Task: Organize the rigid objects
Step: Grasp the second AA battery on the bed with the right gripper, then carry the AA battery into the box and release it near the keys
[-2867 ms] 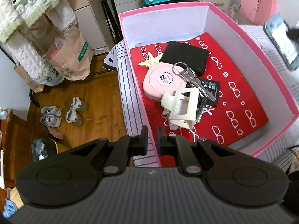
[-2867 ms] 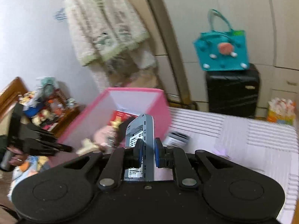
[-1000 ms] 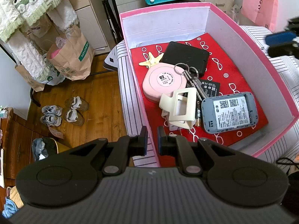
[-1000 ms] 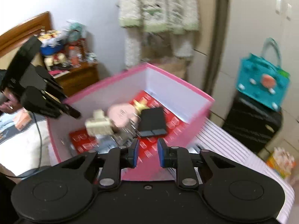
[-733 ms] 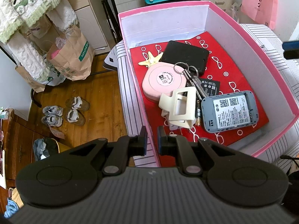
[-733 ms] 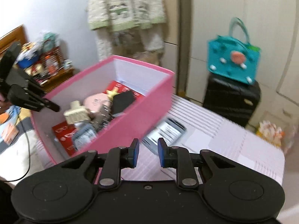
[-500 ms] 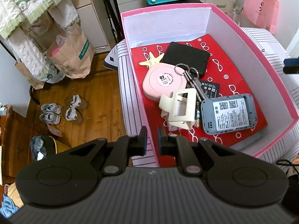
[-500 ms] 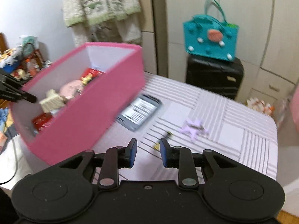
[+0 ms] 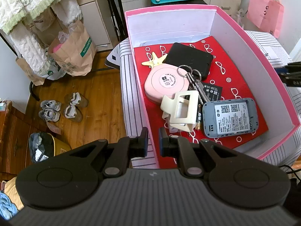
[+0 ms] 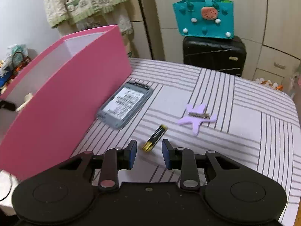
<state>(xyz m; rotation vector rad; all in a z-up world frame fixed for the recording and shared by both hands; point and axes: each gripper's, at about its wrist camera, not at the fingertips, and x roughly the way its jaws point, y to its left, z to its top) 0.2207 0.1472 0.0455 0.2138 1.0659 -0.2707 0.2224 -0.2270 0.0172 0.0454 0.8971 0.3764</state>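
In the left wrist view a wooden floor [image 9: 105, 94] with two pairs of shoes [image 9: 62, 107] fills the left side, and a brown paper bag [image 9: 73, 54] stands at upper left. The left hand-held gripper [image 9: 152, 143] sits at lower centre, its jaws closed on the near wall of the pink box [image 9: 263, 64]. Inside the box lie a pink round case [image 9: 165, 82], keys [image 9: 193, 79], a cream hair claw [image 9: 180, 111] and, to the right, a grey device [image 9: 229, 116].

In the right wrist view the pink box fills the left, standing on a striped surface [image 10: 244, 103]. A second grey device [image 10: 126, 103] lies just beside its wall. At lower centre the right hand-held gripper [image 10: 148, 148] is opening, and the battery [image 10: 155, 137] lies between its fingertips, pads not pressing it. Right of that lies a lilac star-shaped clip [image 10: 195, 118]. A teal bag [image 10: 205, 13] sits on a black suitcase [image 10: 214, 54] at upper right.
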